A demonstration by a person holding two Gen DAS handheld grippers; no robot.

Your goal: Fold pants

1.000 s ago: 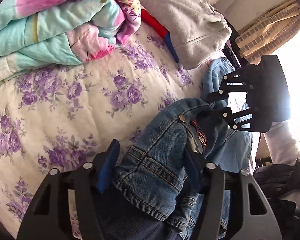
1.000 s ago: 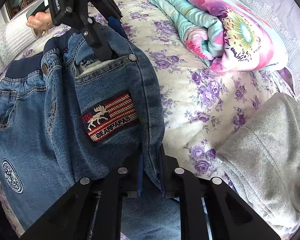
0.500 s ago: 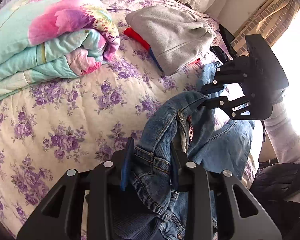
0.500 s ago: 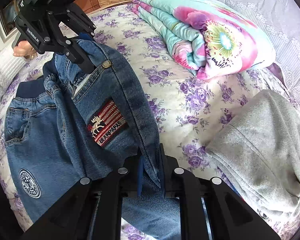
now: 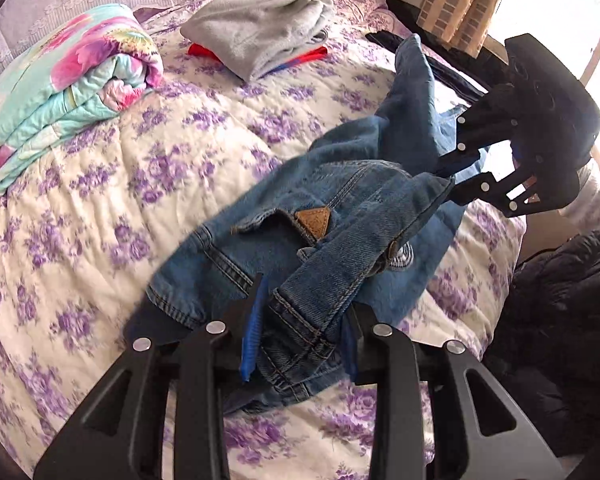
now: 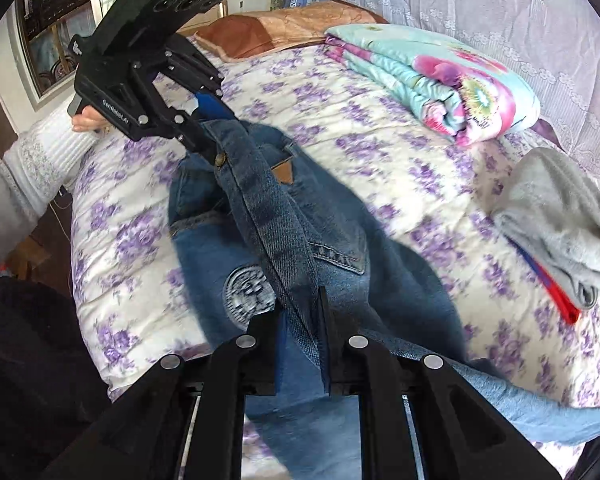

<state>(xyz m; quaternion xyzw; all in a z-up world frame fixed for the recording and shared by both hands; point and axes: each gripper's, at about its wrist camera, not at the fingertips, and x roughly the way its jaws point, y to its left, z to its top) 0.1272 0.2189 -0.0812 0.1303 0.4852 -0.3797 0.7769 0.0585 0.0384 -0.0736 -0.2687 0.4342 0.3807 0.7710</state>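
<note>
The blue denim pants [image 5: 340, 216] hang lifted over the bed, waistband stretched taut between both grippers. My left gripper [image 5: 300, 320] is shut on one end of the waistband, denim bunched between its blue pads. My right gripper [image 6: 300, 308] is shut on the other end of the waistband [image 6: 268, 216]. In the left wrist view the right gripper [image 5: 452, 184] is at the far right. In the right wrist view the left gripper [image 6: 208, 120] is at the upper left. The legs [image 6: 400, 280] trail down onto the bed.
The bed has a purple-flowered quilt [image 5: 120, 184]. A folded turquoise and pink blanket [image 5: 60, 80] lies at the far side. A grey garment on red and blue cloth [image 5: 260, 32] lies near it. A black jacket [image 5: 560, 300] sits beside the bed edge.
Both grippers have risen and moved apart, pulling the waistband straight. The pants have turned: the back pocket with the tan patch now faces up, and the bed looks farther below.
</note>
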